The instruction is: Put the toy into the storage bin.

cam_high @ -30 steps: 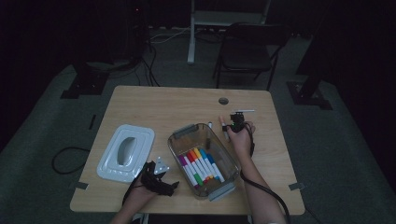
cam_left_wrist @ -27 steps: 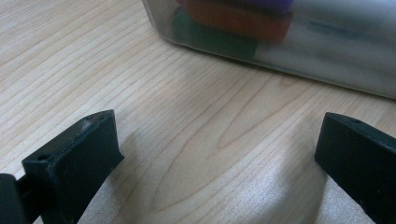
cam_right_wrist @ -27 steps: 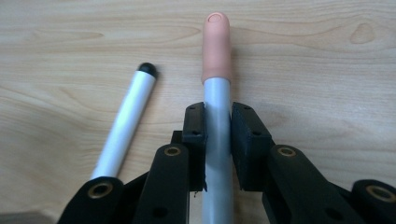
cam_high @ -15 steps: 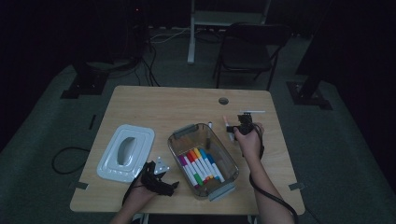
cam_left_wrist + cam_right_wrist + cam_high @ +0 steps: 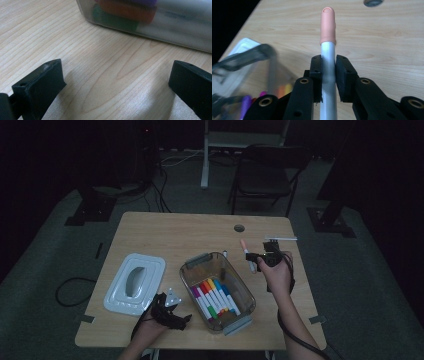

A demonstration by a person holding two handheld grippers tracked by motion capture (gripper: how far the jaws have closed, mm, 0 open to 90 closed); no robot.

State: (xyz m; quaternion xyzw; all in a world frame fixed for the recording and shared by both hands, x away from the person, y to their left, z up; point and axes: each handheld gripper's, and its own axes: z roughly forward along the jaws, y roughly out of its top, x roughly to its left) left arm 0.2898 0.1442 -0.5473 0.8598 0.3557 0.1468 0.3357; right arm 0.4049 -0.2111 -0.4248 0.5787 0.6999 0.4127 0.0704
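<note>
Dim carpeted floor point(image 5: 45, 245) surrounds the wooden bench point(image 5: 190, 232) at mid-frame. Near its lower centre a clear bin point(image 5: 217, 290) of coloured markers is seen, with a white lid point(image 5: 135, 282) to its left. At lower left, the left gripper point(image 5: 167, 312) is rested with jaws spread over bare wood. Right of the bin, the right gripper point(image 5: 328, 75) is raised, its jaws pinched on a peach-capped marker point(image 5: 328, 47), whose cap projects beyond them.

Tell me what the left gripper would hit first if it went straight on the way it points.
Probably the clear marker bin: it lies just ahead of the open left gripper, with bare table between.
</note>
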